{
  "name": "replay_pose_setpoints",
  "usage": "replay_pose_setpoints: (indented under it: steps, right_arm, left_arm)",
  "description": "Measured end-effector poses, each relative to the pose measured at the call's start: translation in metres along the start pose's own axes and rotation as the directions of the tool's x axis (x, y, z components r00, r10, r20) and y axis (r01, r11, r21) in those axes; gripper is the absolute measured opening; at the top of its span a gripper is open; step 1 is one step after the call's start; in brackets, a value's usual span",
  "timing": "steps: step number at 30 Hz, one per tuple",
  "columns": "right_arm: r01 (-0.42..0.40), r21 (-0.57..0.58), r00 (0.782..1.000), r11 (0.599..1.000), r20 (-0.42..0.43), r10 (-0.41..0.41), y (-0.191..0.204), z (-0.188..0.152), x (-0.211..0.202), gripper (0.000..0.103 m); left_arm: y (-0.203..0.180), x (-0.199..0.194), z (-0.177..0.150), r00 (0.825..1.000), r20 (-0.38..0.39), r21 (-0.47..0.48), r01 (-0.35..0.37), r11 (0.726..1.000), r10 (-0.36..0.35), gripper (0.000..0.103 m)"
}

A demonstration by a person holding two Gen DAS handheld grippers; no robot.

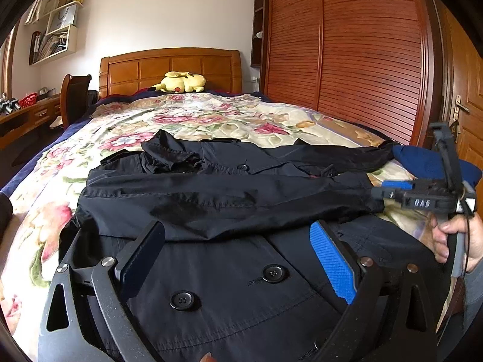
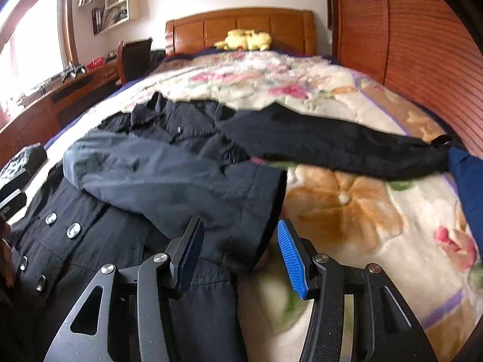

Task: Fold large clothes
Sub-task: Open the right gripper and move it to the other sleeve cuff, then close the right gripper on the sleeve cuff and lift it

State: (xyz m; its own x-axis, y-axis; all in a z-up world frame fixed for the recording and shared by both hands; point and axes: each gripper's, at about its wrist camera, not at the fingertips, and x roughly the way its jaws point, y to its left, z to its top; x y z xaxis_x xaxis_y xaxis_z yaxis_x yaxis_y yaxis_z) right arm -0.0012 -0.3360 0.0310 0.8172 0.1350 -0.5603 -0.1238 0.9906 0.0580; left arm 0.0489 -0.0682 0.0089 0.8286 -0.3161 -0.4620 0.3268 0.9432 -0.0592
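A black double-breasted coat (image 1: 229,199) lies spread on the flowered bedspread (image 1: 193,117). One sleeve (image 1: 211,202) is folded across its chest; the other sleeve (image 2: 332,144) stretches out to the right. My left gripper (image 1: 238,241) is open and empty, just above the coat's front near its buttons (image 1: 273,272). My right gripper (image 2: 240,238) is open, its jaws on either side of the folded sleeve's cuff (image 2: 259,211) without closing on it. The right gripper also shows from the side in the left wrist view (image 1: 392,191), held by a hand.
A yellow plush toy (image 1: 181,82) lies by the wooden headboard (image 1: 172,66). A slatted wooden wardrobe (image 1: 347,54) runs along the bed's right side. A desk and chair (image 1: 75,96) stand to the left. A blue cloth (image 1: 422,163) lies at the bed's right edge.
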Motion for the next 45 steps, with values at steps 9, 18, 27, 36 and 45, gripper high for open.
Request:
replay_pose_setpoints:
  steps: [9, 18, 27, 36, 45]
  right_arm:
    - [0.000, 0.007, 1.000, 1.000, 0.029, -0.001, 0.006, -0.006, 0.005, 0.054]
    - [0.144, -0.023, 0.988, 0.989, 0.057, -0.142, -0.016, 0.022, 0.017, 0.065]
    - [0.298, -0.013, 0.954, 0.954, -0.020, -0.298, -0.117, 0.053, 0.057, 0.069]
    - [0.466, 0.016, 0.882, 0.885, -0.095, -0.462, -0.204, 0.093, 0.084, 0.069]
    - [0.545, 0.146, 0.834, 0.826, -0.195, -0.516, -0.264, 0.115, 0.101, 0.069]
  left_arm:
    - [-0.004, 0.004, -0.003, 1.000, -0.014, 0.016, -0.006, 1.000, 0.006, 0.097]
    - [-0.005, 0.004, -0.003, 1.000, -0.013, 0.019, -0.007, 1.000, 0.007, 0.097]
    - [-0.003, 0.006, -0.001, 1.000, -0.014, 0.009, -0.008, 1.000, 0.008, 0.097]
    - [-0.006, 0.015, -0.002, 0.999, -0.044, 0.024, -0.004, 1.000, 0.005, 0.097]
    - [-0.006, 0.018, -0.003, 0.998, -0.056, 0.025, -0.004, 1.000, 0.005, 0.097]
